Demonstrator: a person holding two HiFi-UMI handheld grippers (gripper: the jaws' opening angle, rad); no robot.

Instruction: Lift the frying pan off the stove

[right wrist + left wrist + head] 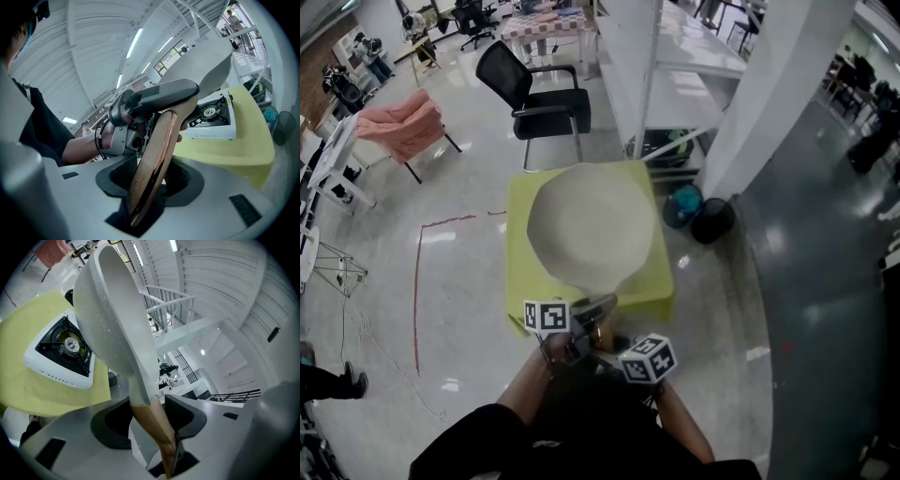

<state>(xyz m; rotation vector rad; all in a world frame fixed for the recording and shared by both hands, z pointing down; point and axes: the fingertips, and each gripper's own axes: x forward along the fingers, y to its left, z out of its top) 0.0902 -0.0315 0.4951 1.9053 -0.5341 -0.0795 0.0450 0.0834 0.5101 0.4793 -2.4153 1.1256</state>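
Frying pan [591, 225] hangs above the stove [61, 355], left gripper [150, 401] and right gripper [157, 166] fingers [190, 180] gripping its handle [157, 427].

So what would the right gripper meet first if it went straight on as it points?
The left gripper, clamped on the same handle just ahead; the pan lies beyond it. The depth is only a rough read.

In front of you a yellow-green square tabletop [517, 274] stands on the glossy grey floor [441, 309]. On it sits a white single-burner gas stove [58, 357] with a black grate.
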